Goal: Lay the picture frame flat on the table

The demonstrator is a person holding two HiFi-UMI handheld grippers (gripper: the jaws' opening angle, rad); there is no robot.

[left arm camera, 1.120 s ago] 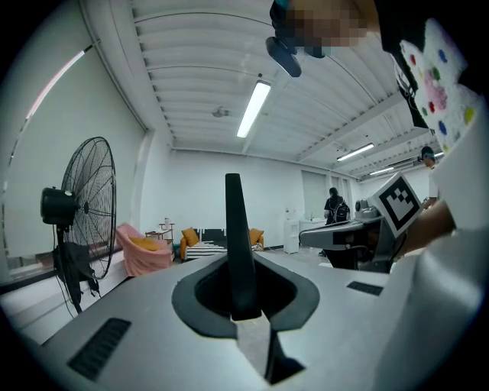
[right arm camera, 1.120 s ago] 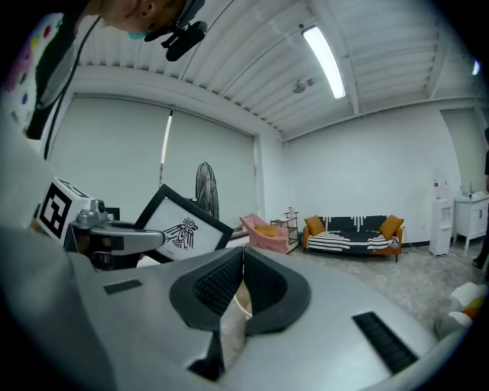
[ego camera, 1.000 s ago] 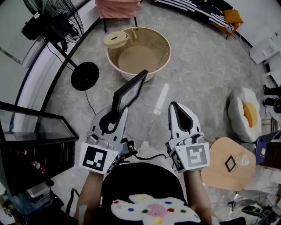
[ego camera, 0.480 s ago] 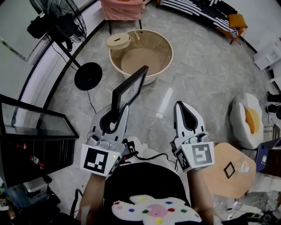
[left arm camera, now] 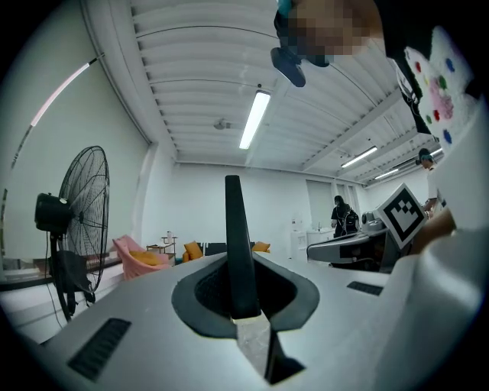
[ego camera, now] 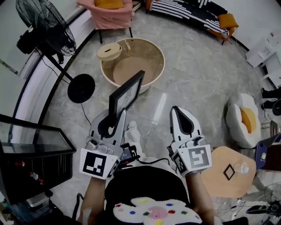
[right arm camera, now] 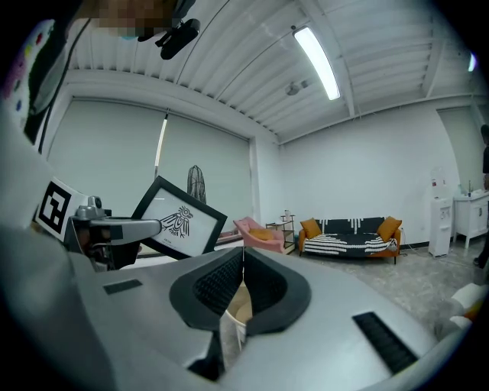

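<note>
Your left gripper (ego camera: 115,115) pinches the picture frame (ego camera: 127,93) by its thin lower edge. The frame stands tilted in the air above the floor (ego camera: 197,74), on the near side of the round low table (ego camera: 163,61). Your right gripper (ego camera: 176,110) has its jaws pressed together on nothing. The frame looks rigid and light, with a face that is probably glazed and breakable. A one-edge pinch may let it swing, so a second hold on the opposite edge would likely steady it. The floor is polished and stone-like. A standing fan (ego camera: 44,26), a pink armchair (ego camera: 109,13) and a striped sofa (ego camera: 193,9) ring the open room.
</note>
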